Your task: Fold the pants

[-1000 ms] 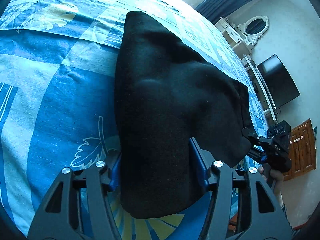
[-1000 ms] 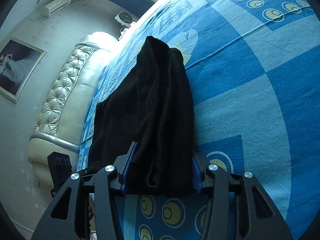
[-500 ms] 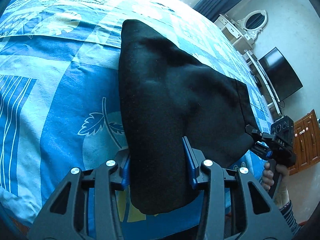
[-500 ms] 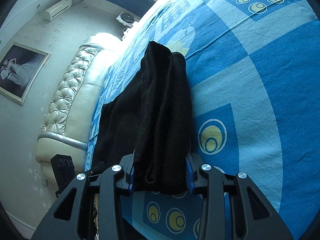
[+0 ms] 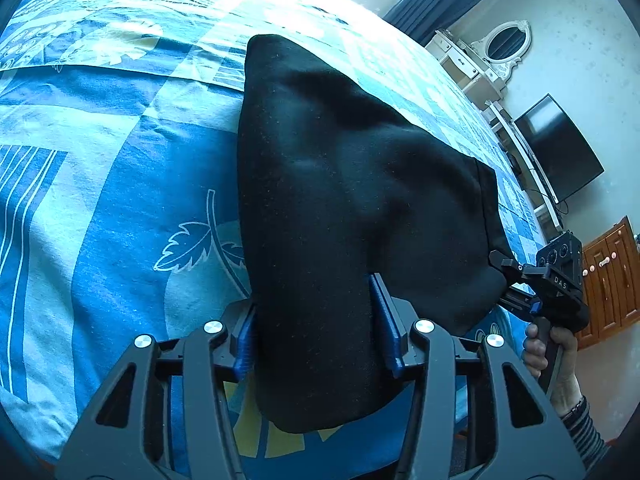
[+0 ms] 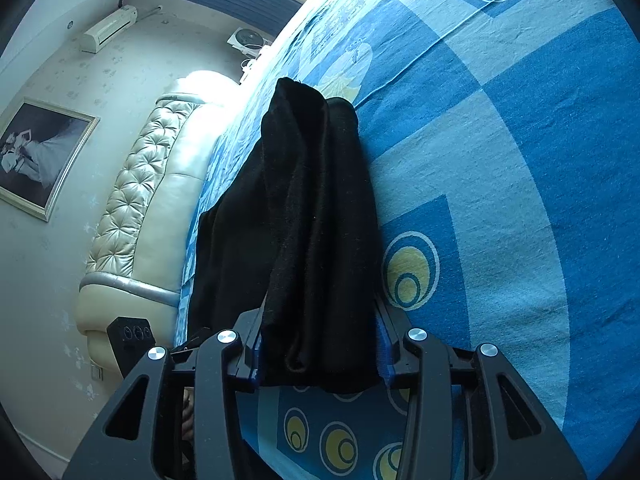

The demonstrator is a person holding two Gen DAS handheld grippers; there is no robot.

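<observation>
Black pants (image 5: 340, 160) lie in a bunched, partly folded heap on the blue patterned bed sheet (image 5: 100, 200). My left gripper (image 5: 312, 312) has one end of the cloth between its blue pads, lifted off the sheet. Its jaws are opening while the fabric still fills the gap. In the right wrist view the pants (image 6: 296, 200) hang in folds from my right gripper (image 6: 320, 320), whose jaws are also opening around the cloth. The right gripper (image 5: 500, 266) shows at the pants' far corner, held by a hand (image 5: 548, 352). The left gripper's body (image 6: 132, 340) is partly hidden.
The bed sheet (image 6: 500, 160) spreads wide to the right. A tufted cream headboard (image 6: 132, 208) and a framed picture (image 6: 36, 156) are at the left. Past the bed stand a dresser with an oval mirror (image 5: 480, 60), a dark TV (image 5: 560, 160) and a wooden cabinet (image 5: 612, 272).
Both pairs of jaws narrowed on the cloth half a second ago and stand wider again now. The right gripper has shifted slightly, and the pants' end has been drawn nearer the bed's edge.
</observation>
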